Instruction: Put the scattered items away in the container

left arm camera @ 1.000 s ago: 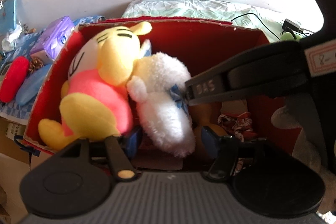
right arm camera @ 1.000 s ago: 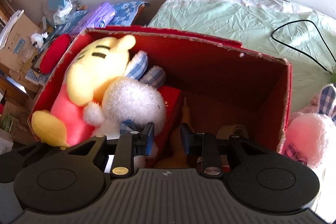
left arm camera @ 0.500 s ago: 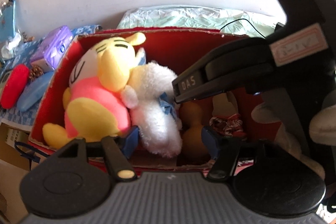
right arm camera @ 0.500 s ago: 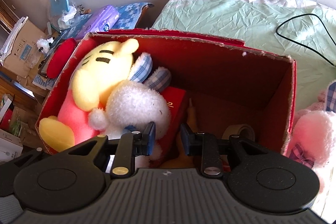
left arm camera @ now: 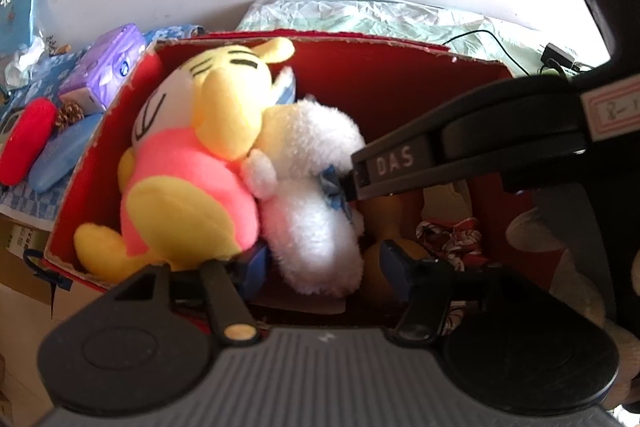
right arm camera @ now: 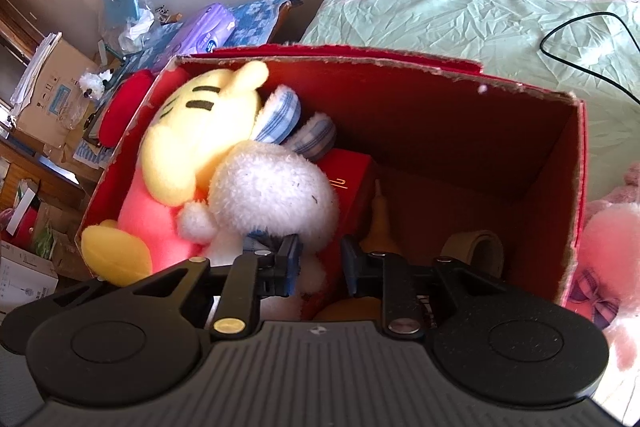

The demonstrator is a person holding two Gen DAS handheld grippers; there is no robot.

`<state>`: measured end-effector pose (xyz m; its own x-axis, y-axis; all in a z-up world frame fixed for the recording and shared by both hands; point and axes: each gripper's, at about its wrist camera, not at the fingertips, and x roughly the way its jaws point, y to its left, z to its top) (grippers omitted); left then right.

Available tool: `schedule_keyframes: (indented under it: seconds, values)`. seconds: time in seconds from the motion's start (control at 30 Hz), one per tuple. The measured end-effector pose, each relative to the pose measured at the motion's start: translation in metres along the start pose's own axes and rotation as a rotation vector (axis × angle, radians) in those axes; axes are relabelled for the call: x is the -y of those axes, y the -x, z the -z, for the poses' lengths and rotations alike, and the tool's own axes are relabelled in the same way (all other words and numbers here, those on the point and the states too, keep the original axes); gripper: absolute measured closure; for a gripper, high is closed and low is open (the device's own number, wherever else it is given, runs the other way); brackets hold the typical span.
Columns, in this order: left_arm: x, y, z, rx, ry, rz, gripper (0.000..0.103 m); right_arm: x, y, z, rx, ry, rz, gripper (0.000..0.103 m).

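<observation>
Inside the red cardboard box (right arm camera: 440,131), the left gripper (left arm camera: 320,263) is closing around the fluffy white plush rabbit (left arm camera: 316,195); the right gripper (right arm camera: 320,263) stands narrow at its neck.

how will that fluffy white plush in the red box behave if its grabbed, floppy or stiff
Probably soft and floppy: the white plush has thick fuzzy pile and sags against the yellow and pink plush. It looks light for its bulk, so it should lift easily. Its pile would likely compress between the right gripper pads rather than slip, and it seems wedged inside the red box, so unlikely to roll.
</observation>
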<state>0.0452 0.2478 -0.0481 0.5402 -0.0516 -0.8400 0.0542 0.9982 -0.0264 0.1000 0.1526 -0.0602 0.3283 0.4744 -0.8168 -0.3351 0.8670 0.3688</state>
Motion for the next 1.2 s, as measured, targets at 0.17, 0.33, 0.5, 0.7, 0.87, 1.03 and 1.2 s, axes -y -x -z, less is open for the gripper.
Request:
schedule_keyframes:
  seconds: [0.17, 0.33, 0.5, 0.7, 0.87, 1.03, 1.2]
  values:
    - [0.0, -0.001, 0.001, -0.003, -0.007, 0.001, 0.037, 0.002, 0.003, -0.001, 0.008, -0.001, 0.003, 0.074]
    - [0.003, 0.003, 0.001, 0.005, -0.018, 0.009, 0.029, 0.003, 0.01, 0.0, 0.024, -0.001, 0.001, 0.074]
    - [0.004, 0.008, 0.003, 0.014, -0.02, 0.016, 0.024, 0.005, 0.017, 0.001, 0.045, -0.01, 0.012, 0.07]
    - [0.003, 0.018, 0.006, 0.039, -0.032, 0.03, 0.022, 0.008, 0.025, 0.01, 0.073, -0.039, 0.011, 0.068]
    - [0.004, 0.03, 0.012, 0.058, -0.049, 0.036, 0.018, 0.008, 0.037, 0.021, 0.115, -0.05, 0.014, 0.067]
    - [0.005, 0.045, 0.017, 0.099, -0.063, 0.021, 0.015, 0.01, 0.052, 0.029, 0.16, -0.078, -0.01, 0.067]
    - [0.008, 0.057, 0.017, 0.148, -0.067, 0.025, 0.015, 0.011, 0.066, 0.034, 0.193, -0.095, -0.017, 0.066]
